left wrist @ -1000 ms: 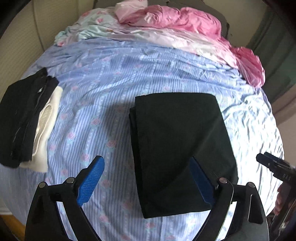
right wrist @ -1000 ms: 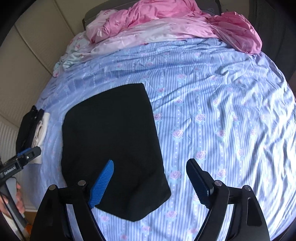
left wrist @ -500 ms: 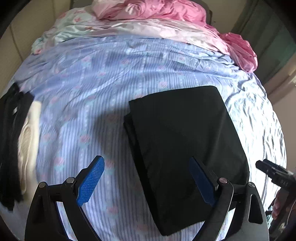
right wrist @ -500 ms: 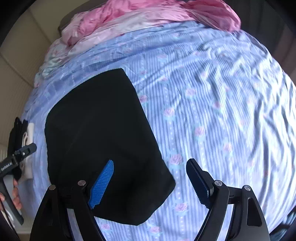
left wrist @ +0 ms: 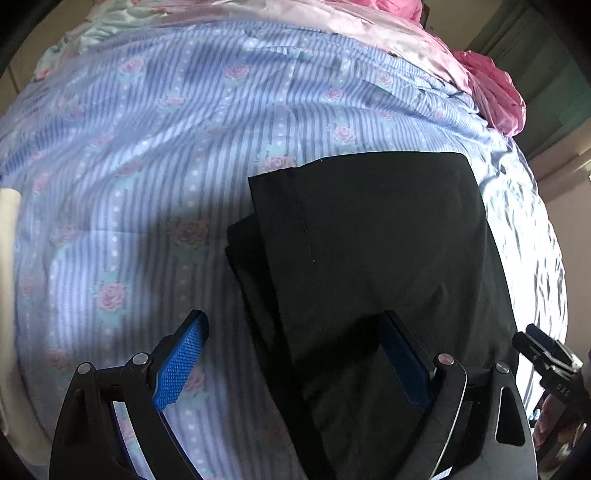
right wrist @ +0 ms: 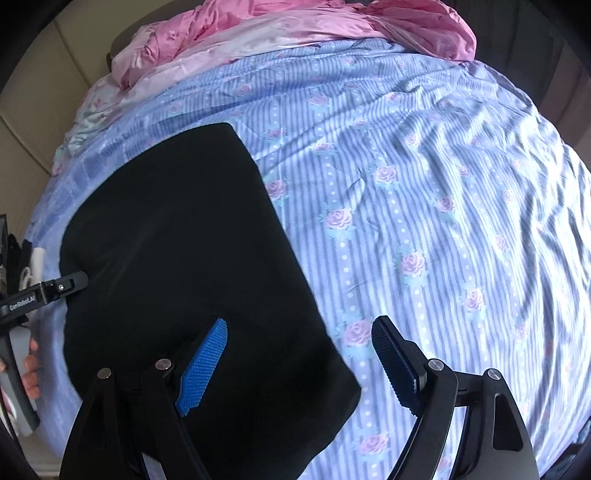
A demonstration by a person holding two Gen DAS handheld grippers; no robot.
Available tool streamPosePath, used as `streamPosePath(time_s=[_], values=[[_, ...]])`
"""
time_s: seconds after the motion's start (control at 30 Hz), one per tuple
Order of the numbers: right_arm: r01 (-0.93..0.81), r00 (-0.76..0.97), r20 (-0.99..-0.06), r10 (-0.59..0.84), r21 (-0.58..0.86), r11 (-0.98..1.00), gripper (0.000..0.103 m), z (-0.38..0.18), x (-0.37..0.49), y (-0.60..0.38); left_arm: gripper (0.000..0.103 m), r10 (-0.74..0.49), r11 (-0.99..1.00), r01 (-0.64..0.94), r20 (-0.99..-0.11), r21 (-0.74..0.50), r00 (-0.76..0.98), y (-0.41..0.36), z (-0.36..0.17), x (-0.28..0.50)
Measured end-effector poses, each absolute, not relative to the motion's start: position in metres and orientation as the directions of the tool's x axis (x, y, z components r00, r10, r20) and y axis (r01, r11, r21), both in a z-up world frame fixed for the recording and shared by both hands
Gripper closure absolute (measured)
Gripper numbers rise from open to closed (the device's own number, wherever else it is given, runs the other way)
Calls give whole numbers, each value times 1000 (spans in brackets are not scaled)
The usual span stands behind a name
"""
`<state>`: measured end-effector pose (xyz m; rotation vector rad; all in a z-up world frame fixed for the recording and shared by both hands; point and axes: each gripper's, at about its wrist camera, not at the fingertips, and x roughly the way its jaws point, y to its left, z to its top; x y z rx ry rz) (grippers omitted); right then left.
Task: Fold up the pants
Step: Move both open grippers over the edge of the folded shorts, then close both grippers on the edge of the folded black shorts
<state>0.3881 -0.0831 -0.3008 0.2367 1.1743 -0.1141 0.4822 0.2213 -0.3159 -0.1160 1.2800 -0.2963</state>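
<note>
Black pants [left wrist: 376, 258] lie folded into a flat rectangle on the blue striped bedsheet [left wrist: 147, 147]. My left gripper [left wrist: 291, 354] hangs open over the pants' near left edge, one blue pad over the sheet, the other over the black cloth. In the right wrist view the pants [right wrist: 177, 258] fill the left half. My right gripper [right wrist: 299, 358] stands open astride their near right edge, with nothing pressed between the pads. The left gripper's tip [right wrist: 70, 284] shows at the far left there, and the right gripper's tip [left wrist: 543, 354] at the right edge of the left wrist view.
A pink crumpled blanket [right wrist: 295, 33] is heaped at the bed's far end. A cream and black pile of clothes [right wrist: 26, 258] sits at the left edge of the bed. To the right of the pants the sheet [right wrist: 443, 221] is wrinkled.
Both grippers have sunk toward the bed, so the pants look larger. The left gripper shifted toward the pants' left edge; the clothes pile has slid almost out of its view.
</note>
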Motion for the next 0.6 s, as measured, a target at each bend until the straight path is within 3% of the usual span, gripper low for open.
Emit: streamPosePath(time_s=[0.4,0.6], values=[[305,327,-940,95,200,931,21,-328,371,-101,12,-329,940,174,-912,-292,244,203,-329,488],[326,314,-943,109,215,921,21,-340,362,-92,20,-363,930,158,-899,-333,243,211,-331,489]])
